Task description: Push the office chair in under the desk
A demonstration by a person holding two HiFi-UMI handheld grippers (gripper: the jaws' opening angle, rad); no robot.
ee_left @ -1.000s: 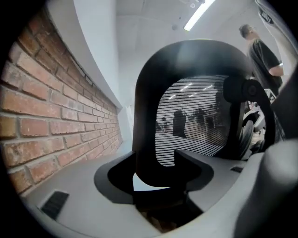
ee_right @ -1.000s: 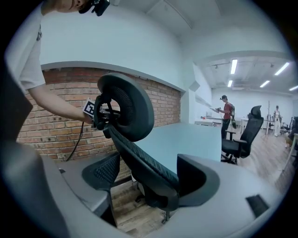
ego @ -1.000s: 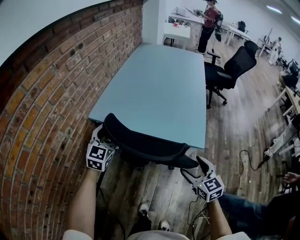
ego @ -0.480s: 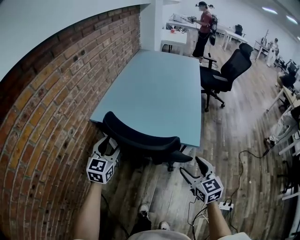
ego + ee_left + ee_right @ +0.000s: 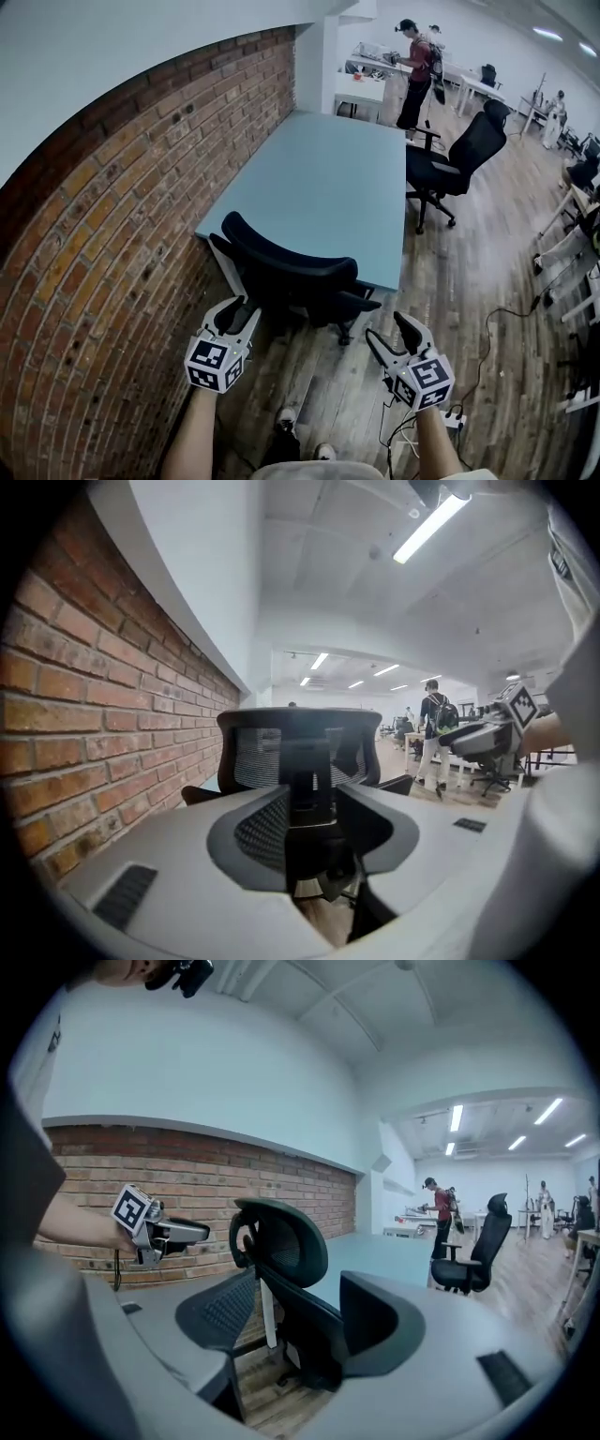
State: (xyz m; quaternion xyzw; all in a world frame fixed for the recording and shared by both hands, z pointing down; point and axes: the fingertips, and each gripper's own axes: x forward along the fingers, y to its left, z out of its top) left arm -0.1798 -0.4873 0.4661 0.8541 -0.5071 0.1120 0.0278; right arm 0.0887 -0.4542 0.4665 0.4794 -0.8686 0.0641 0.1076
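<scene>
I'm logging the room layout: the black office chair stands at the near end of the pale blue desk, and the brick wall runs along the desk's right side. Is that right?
Not quite. The brick wall runs along the left side of the desk, not its right, as the head view shows. The black office chair does stand at the near end of the pale blue desk.
</scene>
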